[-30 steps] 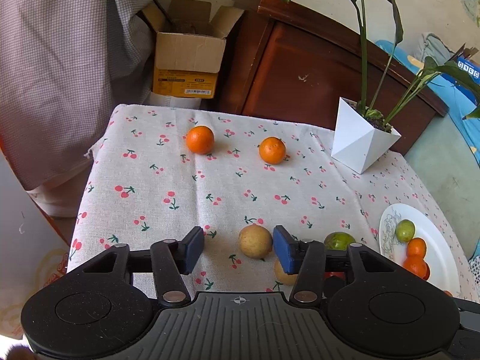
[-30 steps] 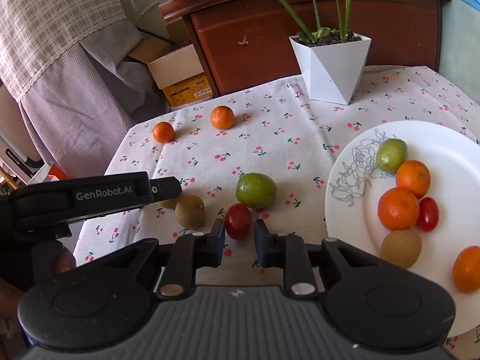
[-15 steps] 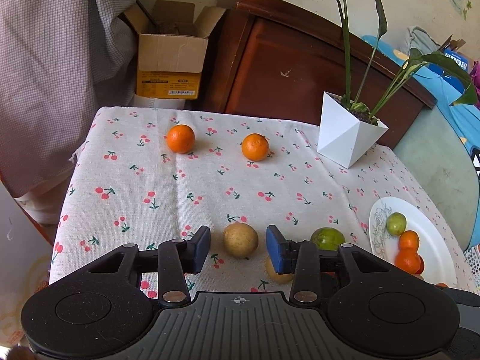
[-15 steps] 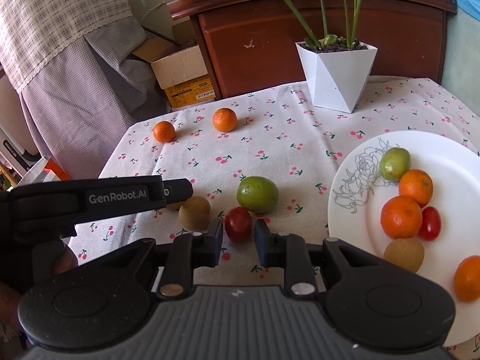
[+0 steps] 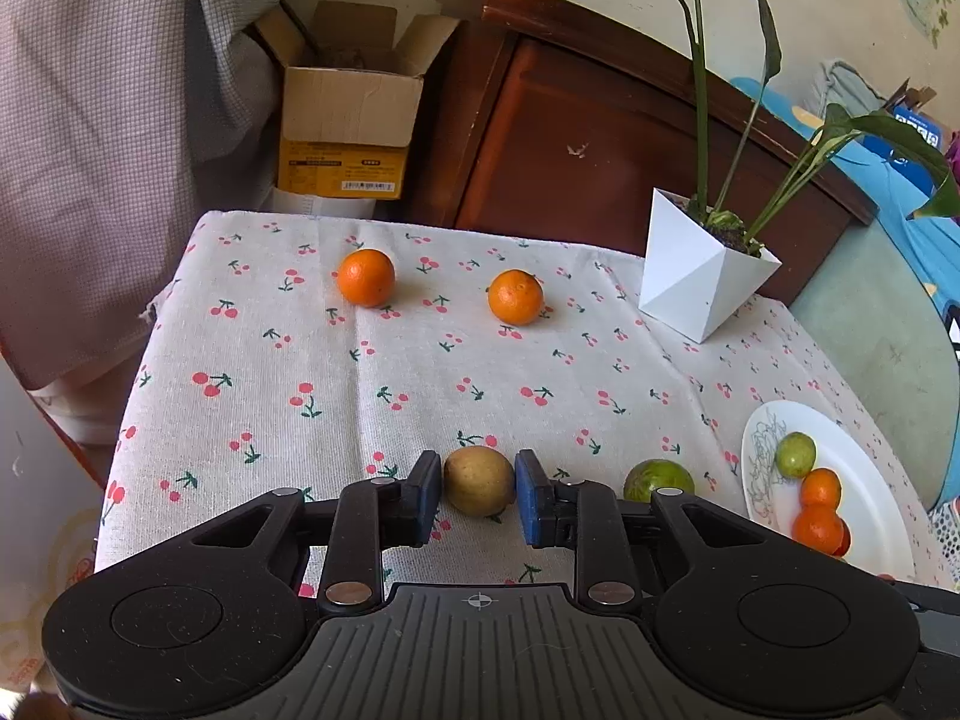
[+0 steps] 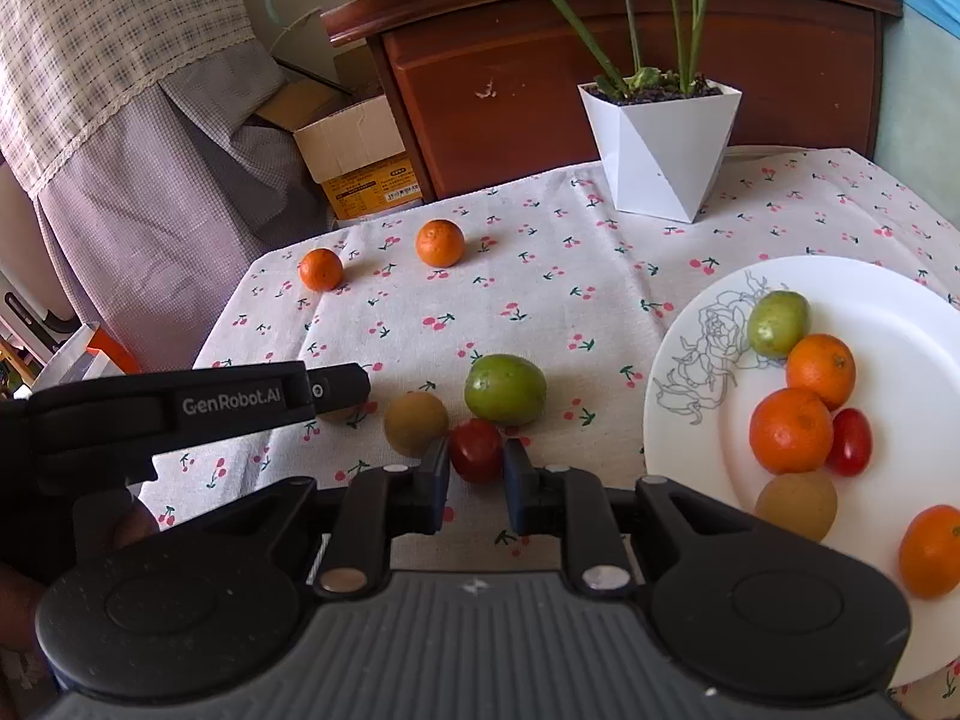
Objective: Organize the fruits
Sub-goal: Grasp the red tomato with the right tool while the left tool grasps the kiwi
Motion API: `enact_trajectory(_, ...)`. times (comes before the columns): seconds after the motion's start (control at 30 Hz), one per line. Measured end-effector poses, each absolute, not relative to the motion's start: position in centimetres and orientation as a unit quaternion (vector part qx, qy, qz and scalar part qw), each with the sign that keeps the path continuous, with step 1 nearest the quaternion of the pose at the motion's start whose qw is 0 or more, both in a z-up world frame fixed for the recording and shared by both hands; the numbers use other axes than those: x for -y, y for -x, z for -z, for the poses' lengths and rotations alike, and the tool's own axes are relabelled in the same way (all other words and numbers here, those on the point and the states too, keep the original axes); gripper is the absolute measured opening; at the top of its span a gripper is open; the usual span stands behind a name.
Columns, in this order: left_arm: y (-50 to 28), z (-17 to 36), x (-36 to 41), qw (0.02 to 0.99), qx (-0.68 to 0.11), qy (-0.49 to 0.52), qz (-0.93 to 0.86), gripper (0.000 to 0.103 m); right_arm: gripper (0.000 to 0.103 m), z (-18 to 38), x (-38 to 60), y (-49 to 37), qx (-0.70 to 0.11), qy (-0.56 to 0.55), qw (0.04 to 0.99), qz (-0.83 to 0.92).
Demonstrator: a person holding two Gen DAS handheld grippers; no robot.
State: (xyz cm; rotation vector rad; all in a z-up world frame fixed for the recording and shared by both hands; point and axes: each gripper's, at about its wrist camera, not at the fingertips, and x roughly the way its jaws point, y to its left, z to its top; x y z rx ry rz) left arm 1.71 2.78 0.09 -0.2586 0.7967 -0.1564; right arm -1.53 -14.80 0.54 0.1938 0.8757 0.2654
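On the cherry-print tablecloth (image 5: 360, 396), beside the white round plate (image 6: 900, 324), you are closing both claws: your left gripper (image 5: 479, 489), wide a second ago, is now clamping the brown round fruit (image 5: 479, 480); your right gripper (image 6: 476, 468) is pinching the small red tomato (image 6: 476, 450). Both are ready for lifting.

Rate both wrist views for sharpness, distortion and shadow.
Left wrist view: sharp centre, fisheye bending the tablecloth edges, dark corners, soft shadows beside the oranges. Right wrist view: equally sharp, plate stretched toward the frame edge, bright daylight, no glare.
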Motion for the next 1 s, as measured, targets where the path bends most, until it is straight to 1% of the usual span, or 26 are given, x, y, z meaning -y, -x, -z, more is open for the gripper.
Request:
enact_trajectory(0.07,-1.7,-0.1,-2.6,0.912,-0.385,0.115,0.077,0.024,0.018,-0.5,14.8,1.5,-0.422,-0.093,0.893,-0.127)
enact_trajectory(0.3,-1.6,-0.7,-2.7,0.914,-0.379,0.125,0.074,0.023,0.018,-1.2,15.5,1.8,-0.413,-0.100,0.897,-0.125)
enact_trajectory(0.33,-1.5,-1.0,-2.6,0.915,-0.375,0.125,0.076,0.023,0.017,-1.5,15.7,1.8,-0.410,-0.103,0.898,-0.124)
enact_trajectory(0.37,-1.5,-1.3,-2.5,0.917,-0.371,0.127,0.080,0.023,0.013,-1.7,15.9,1.9,-0.406,-0.106,0.899,-0.124)
enact_trajectory(0.4,-1.4,-1.7,-2.3,0.918,-0.366,0.127,0.084,0.023,0.013,-2.0,16.1,1.9,-0.402,-0.109,0.901,-0.123)
enact_trajectory(0.53,-1.0,-2.7,-1.5,0.921,-0.352,0.128,0.104,0.023,0.013,-3.0,17.4,1.8,-0.387,-0.122,0.907,-0.113)
enact_trajectory(0.63,-0.9,-3.0,-1.0,0.923,-0.348,0.122,0.105,0.023,0.013,-3.0,18.1,1.8,-0.390,-0.131,0.905,-0.105)
enact_trajectory(0.7,-0.9,-3.0,-1.2,0.923,-0.350,0.126,0.100,0.023,0.014,-2.8,18.3,2.0,-0.393,-0.137,0.904,-0.103)
enact_trajectory(0.73,-1.0,-2.9,-1.4,0.923,-0.350,0.128,0.095,0.023,0.018,-2.7,18.4,2.0,-0.394,-0.138,0.902,-0.106)
enact_trajectory(0.93,-1.1,-2.7,-2.1,0.922,-0.355,0.133,0.081,0.023,0.019,-2.1,17.1,2.2,-0.407,-0.134,0.894,-0.129)
enact_trajectory(1.0,-1.2,-2.6,-2.1,0.921,-0.356,0.132,0.081,0.023,0.022,-1.8,16.5,2.2,-0.411,-0.120,0.893,-0.135)
